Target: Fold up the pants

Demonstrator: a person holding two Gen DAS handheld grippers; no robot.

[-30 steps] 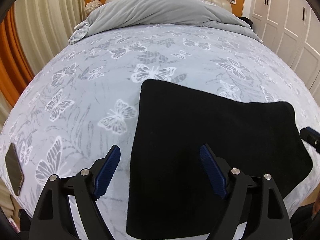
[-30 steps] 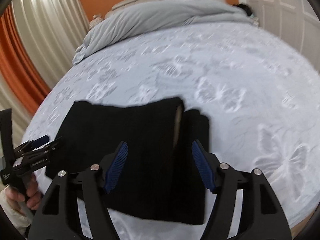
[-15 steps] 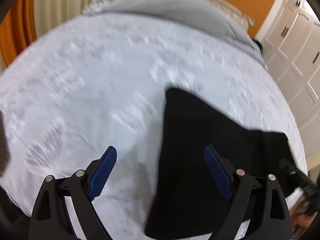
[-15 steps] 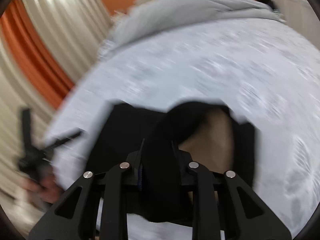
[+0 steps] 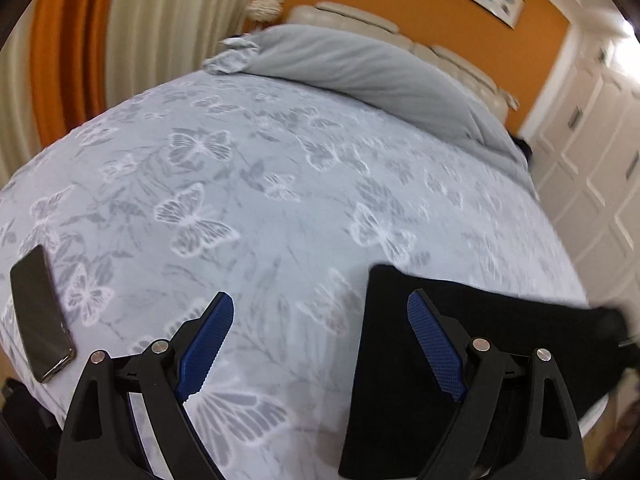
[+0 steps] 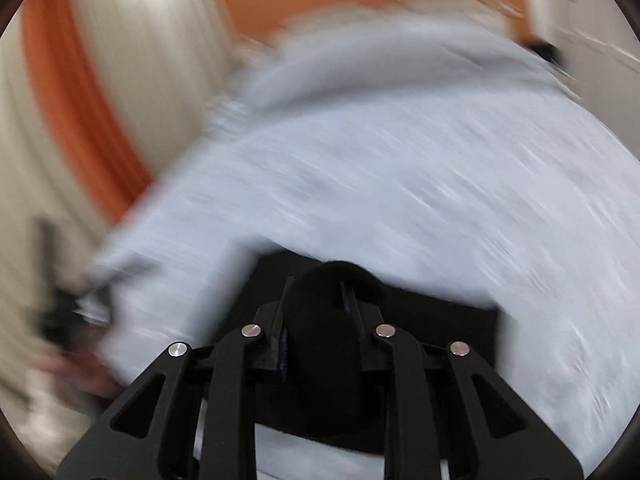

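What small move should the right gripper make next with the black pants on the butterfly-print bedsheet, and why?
Probably carry the pinched fold across toward the pants' far edge. The right gripper is clamped on a bunch of the black fabric pants, lifted off the butterfly-print bedsheet, while the left gripper is open and holds nothing.

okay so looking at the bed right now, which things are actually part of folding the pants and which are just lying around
Part of the job:
- black pants, folded on the bed's near edge
- right claw, shut on a bunched fold of the pants
- left claw, open, holding nothing

Just lying about:
- phone, flat near the bed's left edge
- grey duvet, heaped at the head end
- butterfly bedsheet
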